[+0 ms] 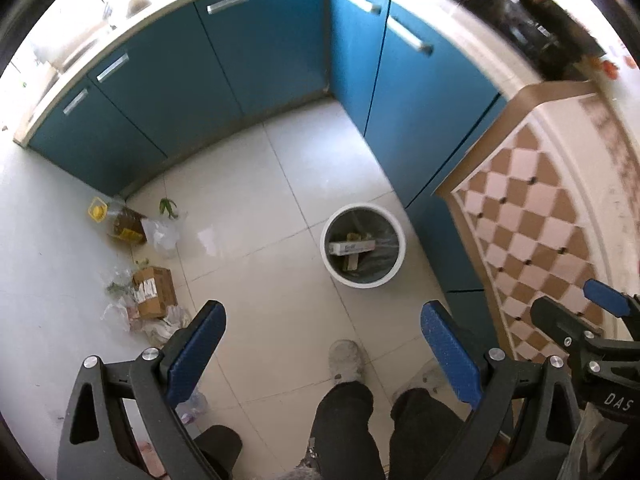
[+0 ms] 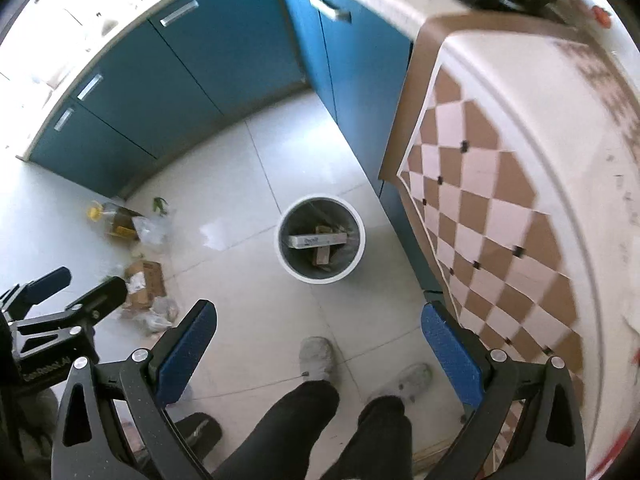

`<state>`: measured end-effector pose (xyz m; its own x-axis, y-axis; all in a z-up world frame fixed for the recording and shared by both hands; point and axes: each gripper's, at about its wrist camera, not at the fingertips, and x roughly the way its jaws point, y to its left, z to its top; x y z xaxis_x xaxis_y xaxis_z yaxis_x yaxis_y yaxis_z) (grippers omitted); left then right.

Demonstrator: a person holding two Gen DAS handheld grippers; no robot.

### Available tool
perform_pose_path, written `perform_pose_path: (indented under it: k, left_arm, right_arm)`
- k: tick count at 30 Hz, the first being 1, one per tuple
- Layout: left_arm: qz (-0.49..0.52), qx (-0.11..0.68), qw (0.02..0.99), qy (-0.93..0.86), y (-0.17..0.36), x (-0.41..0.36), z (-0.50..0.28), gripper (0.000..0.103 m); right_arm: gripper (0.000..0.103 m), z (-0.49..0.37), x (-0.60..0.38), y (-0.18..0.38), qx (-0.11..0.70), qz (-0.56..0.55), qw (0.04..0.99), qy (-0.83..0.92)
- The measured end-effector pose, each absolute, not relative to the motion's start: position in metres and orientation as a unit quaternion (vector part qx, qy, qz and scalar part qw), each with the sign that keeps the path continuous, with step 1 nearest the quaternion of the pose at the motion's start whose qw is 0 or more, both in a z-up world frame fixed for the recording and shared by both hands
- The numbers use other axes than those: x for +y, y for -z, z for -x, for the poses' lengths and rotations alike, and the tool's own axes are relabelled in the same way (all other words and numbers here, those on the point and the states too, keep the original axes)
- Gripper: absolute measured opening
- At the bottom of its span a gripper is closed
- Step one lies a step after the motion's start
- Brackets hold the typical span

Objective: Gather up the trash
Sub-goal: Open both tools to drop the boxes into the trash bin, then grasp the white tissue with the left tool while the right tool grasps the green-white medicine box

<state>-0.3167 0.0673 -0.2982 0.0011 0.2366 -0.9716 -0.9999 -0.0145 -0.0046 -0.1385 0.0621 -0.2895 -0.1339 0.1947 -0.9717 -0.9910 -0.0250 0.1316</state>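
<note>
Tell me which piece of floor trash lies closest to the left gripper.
The crumpled clear plastic bags beside the brown cardboard box, just off the left gripper. The yellow-capped oil bottle lies farther away.

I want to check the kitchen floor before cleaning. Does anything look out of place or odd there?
Yes. A cardboard box, crumpled plastic bags, green scraps and an oil bottle lying on its side litter the floor by the wall, apart from the bin.

Left gripper (image 1: 322, 344) and right gripper (image 2: 318, 344): black angular frames with triangular cut-outs, silver round screws behind the jaws, blue textured pads (image 1: 198, 346) lining each finger. Below the jaws: black trousers (image 2: 296, 424), pale grey shoes (image 1: 346, 360).
</note>
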Motion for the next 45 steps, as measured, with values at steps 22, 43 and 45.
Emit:
perform_pose_path:
  k: [22,43,45]
  left_arm:
    - [0.352,0.492,0.684,-0.408,0.21,0.1,-0.01,0.099]
    - [0.393,0.574,0.623,-0.359,0.316,0.105,-0.19,0.004]
    - [0.375,0.569,0.621,-0.387,0.312,0.114,-0.188,0.004]
  right_arm:
    - [0.103,-0.162,-0.036,0.164,0.57,0.199,0.642,-0.472]
    - [0.101,-0.42,-0.015,0.276,0.62,0.192,0.671,-0.36]
    - [0.101,-0.421,0.002,0.283,0.617,0.201,0.669,-0.363]
